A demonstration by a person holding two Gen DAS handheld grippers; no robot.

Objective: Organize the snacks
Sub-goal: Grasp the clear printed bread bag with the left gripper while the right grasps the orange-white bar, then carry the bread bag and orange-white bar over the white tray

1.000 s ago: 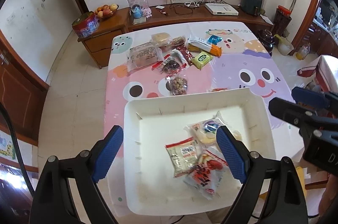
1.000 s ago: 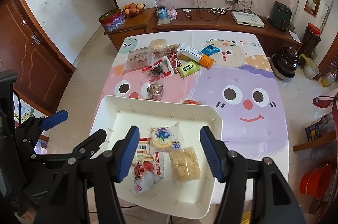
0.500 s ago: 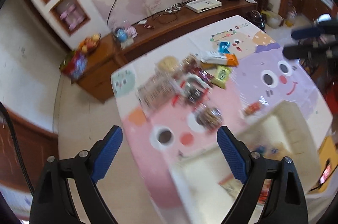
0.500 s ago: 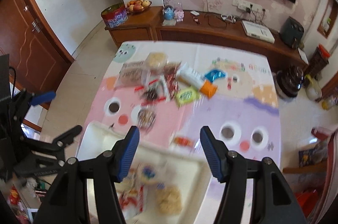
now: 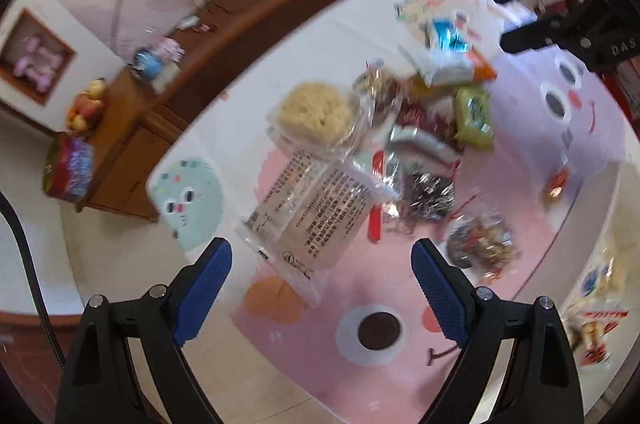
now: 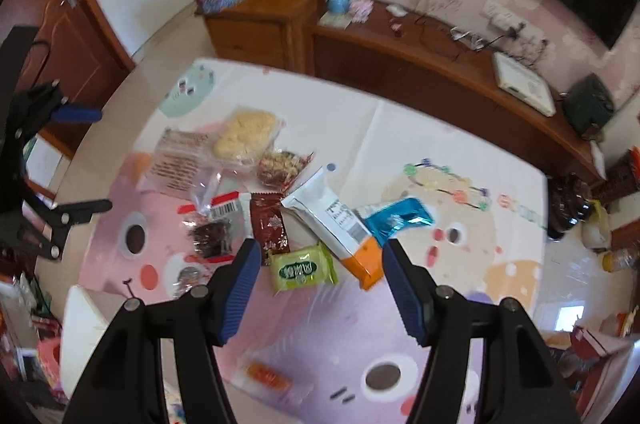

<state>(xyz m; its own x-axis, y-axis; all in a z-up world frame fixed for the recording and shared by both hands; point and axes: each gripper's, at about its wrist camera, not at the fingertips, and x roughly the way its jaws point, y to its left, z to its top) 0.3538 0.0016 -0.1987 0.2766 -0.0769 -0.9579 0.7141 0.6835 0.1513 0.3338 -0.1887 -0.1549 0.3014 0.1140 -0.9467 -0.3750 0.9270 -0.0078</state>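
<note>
Table (image 6: 400,151) is still being cleared: snack pile (image 6: 256,191) left unsorted, few in tray (image 5: 616,207); both grippers' fingers (image 6: 240,276) apart, empty.

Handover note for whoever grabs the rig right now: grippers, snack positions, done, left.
Left gripper: open, empty, over the clear printed packet.
Right gripper: open, empty, jaws just widened; the green packet lies between them, unpinched.
White tray at the table's near edge already holds a few snacks.
Left on the tablecloth: the main pile, including the white-and-orange pack and blue packet, plus a small orange snack by the tray.
</note>
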